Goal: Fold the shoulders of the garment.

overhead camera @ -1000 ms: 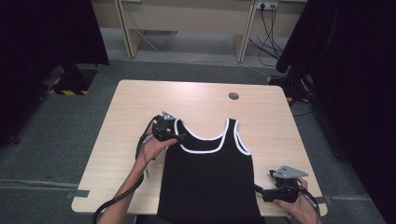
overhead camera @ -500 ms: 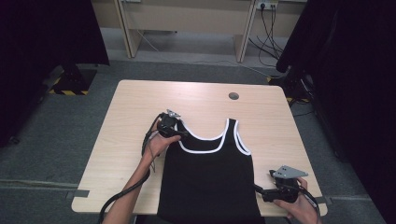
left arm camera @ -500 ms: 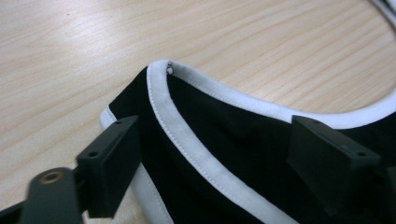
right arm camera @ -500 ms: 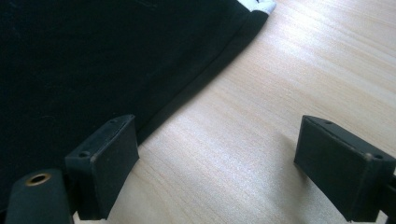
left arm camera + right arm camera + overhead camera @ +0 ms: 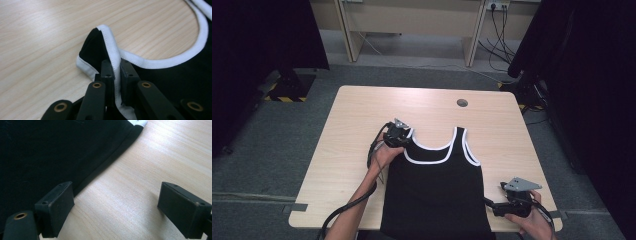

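Observation:
A black tank top (image 5: 434, 195) with white trim lies flat on the wooden table (image 5: 362, 115), neck away from the person. My left gripper (image 5: 399, 136) is at its left shoulder strap (image 5: 110, 42). Its jaws have just been closing, and the gripper (image 5: 115, 66) is now shut on the strap's white edge, which bunches up ahead of the pads. My right gripper (image 5: 489, 205) rests at the tank top's lower right side. There the right gripper (image 5: 120, 205) stands open over bare wood, its left pad beside the black side edge (image 5: 105, 162).
A round cable hole (image 5: 462, 103) sits in the table's far side. Bare wood lies left of and beyond the garment. Black curtains flank the table, and cables (image 5: 502, 30) hang at the back wall. The table's front edge is close to both hands.
The left gripper has edged slightly right onto the shoulder strap and closed on it. The right gripper and the garment's body have stayed put.

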`<state>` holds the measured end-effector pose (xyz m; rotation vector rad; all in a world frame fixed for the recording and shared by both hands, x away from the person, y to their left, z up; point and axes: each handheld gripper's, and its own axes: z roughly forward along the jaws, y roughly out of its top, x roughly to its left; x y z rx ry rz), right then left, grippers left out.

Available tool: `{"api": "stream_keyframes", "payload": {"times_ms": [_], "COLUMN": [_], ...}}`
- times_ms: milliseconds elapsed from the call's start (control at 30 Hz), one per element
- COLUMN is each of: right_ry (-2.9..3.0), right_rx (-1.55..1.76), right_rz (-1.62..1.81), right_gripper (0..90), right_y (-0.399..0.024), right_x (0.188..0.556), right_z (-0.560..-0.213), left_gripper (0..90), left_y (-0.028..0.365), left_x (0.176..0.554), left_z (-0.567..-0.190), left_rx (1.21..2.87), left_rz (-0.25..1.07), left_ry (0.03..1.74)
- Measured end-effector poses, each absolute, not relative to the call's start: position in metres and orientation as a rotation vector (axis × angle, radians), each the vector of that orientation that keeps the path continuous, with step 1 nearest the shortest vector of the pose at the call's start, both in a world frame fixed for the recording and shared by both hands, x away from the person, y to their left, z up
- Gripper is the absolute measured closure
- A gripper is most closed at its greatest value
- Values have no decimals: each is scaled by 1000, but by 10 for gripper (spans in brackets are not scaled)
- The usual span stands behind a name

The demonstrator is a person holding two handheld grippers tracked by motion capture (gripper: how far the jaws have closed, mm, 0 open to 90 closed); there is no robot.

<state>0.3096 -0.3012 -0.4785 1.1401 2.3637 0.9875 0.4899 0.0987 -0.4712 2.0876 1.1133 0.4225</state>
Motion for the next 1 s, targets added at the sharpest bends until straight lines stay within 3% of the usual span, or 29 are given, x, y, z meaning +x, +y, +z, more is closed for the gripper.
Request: {"api": "stream_keyframes", "payload": {"times_ms": [400, 767, 867, 933, 1000], "right_ry": [2364, 2364, 2364, 2364, 2365], "right_rx": [1141, 1140, 1140, 1140, 1141], "right_rz": [988, 988, 988, 988, 988], "right_gripper": [138, 138, 138, 138, 138], "right_y": [-301, -301, -301, -301, -301], "right_x": [310, 310, 310, 310, 310], "right_z": [-479, -479, -479, -479, -479], "left_gripper": [826, 791, 732, 598, 539], "left_y": [97, 86, 87, 89, 92], "left_x": [453, 408, 394, 387, 382], "left_z": [-434, -431, -434, -431, -426], "left_rx": [2028, 2047, 2079, 2068, 2047], "left_rz": [449, 439, 408, 396, 380], "left_ry": [979, 888, 865, 868, 860]}}
